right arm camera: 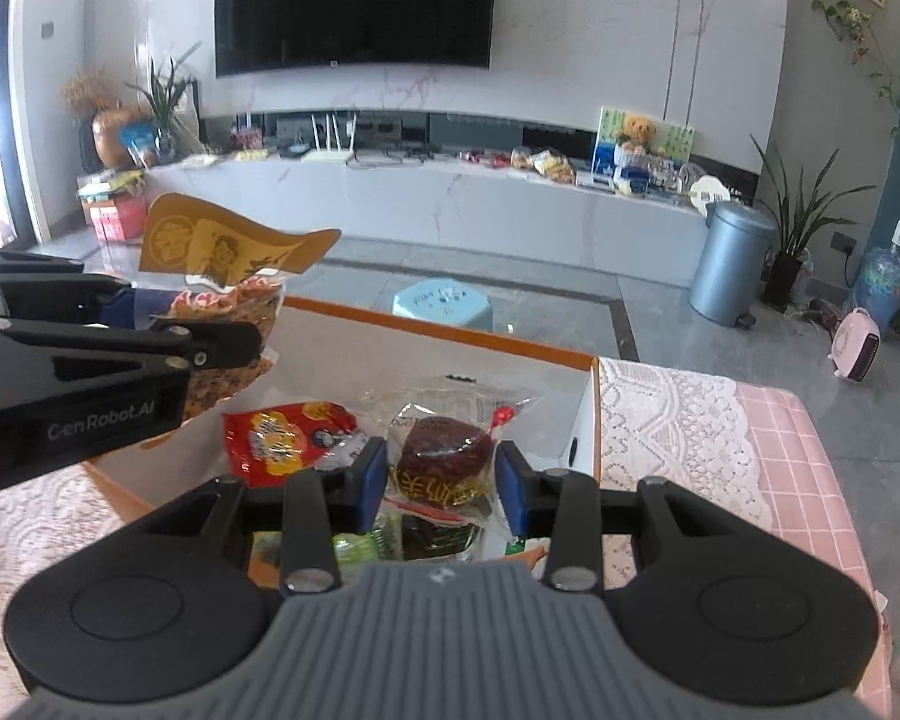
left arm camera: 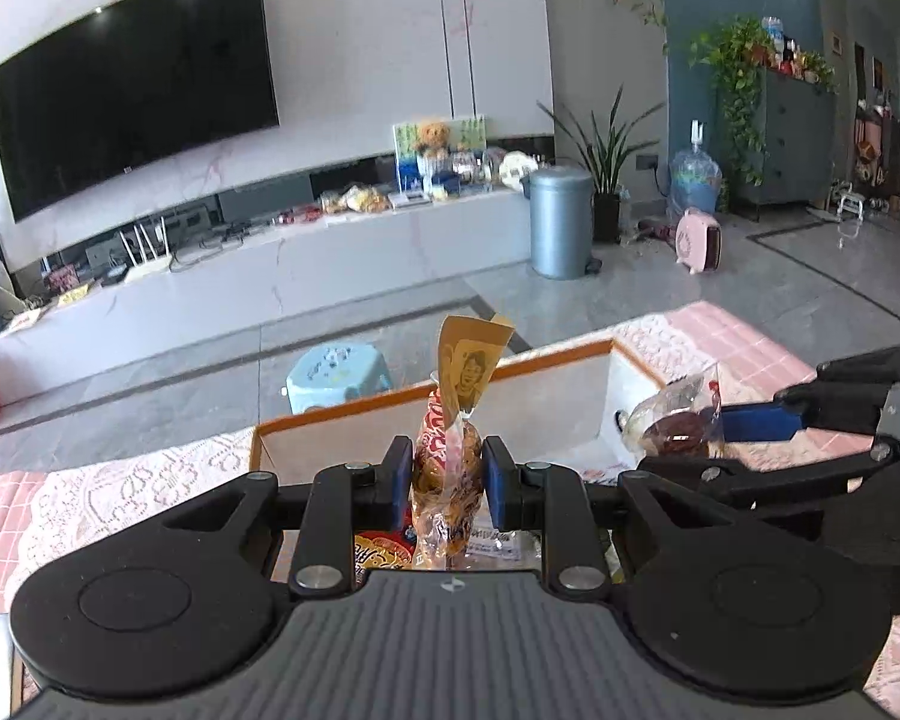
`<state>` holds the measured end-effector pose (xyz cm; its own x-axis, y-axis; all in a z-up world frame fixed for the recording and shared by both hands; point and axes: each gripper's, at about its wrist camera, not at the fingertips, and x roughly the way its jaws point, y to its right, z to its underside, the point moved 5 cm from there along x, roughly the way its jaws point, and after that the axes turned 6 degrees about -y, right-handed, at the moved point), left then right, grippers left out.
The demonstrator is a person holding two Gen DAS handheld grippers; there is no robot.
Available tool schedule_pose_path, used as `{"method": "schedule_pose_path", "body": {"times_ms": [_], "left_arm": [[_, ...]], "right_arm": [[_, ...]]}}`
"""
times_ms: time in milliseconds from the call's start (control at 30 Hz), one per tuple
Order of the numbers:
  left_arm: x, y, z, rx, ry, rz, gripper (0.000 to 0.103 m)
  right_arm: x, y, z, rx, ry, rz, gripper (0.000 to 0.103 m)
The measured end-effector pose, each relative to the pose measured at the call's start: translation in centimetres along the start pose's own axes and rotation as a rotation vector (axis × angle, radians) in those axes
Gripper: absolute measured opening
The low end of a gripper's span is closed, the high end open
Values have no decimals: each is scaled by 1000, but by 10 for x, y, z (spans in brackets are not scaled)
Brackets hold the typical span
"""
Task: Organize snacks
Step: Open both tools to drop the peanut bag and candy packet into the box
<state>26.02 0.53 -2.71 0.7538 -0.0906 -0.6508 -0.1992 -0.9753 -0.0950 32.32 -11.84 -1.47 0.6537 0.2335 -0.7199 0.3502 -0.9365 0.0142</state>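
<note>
The box, white inside with an orange rim, sits on a table with a lace cloth over a pink checked cover, and every place here is taken from that box. Lying on its floor near the middle is a red snack packet with yellow print too small to read; beneath the right gripper, at the box's near edge, a green packet shows partly.

Above the box's near side, the right gripper has its blue pads pressed on a clear wrapped dark cake, whose wrapper carries yellow characters that are not legible. In the left view the same cake hangs over the box's right end beside the inner wall.

Over the box's left part, the left gripper is clamped on a clear bag of brown snacks held upright, with a tan header card printed with a portrait standing above the pads. From the right view that bag hangs above the box's left rim, and the gripper body reads "GenRobot.AI".

Beyond the box's far rim a light blue stool stands on the grey floor; further back are a grey bin, a white TV bench and a black television.
</note>
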Motion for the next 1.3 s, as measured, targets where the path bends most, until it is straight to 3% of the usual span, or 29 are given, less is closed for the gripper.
{"method": "schedule_pose_path", "body": {"times_ms": [333, 500, 800, 933, 1133, 1300], "left_arm": [[58, -45, 16, -206, -160, 126, 27], [72, -47, 19, -249, -209, 193, 27], [82, -52, 20, -270, -288, 156, 28], [80, -50, 17, -270, -288, 129, 28], [61, -41, 3, -224, -251, 100, 47], [32, -35, -14, -179, -148, 20, 65]], "right_arm": [[86, 5, -7, -11, -192, -30, 37], [115, 2, -6, -33, -271, -36, 37], [131, -5, -1, -70, -332, -20, 39], [129, -10, 3, -77, -337, -9, 40], [109, -9, 0, -99, -297, -4, 51], [84, -11, -7, -110, -262, -25, 60]]}}
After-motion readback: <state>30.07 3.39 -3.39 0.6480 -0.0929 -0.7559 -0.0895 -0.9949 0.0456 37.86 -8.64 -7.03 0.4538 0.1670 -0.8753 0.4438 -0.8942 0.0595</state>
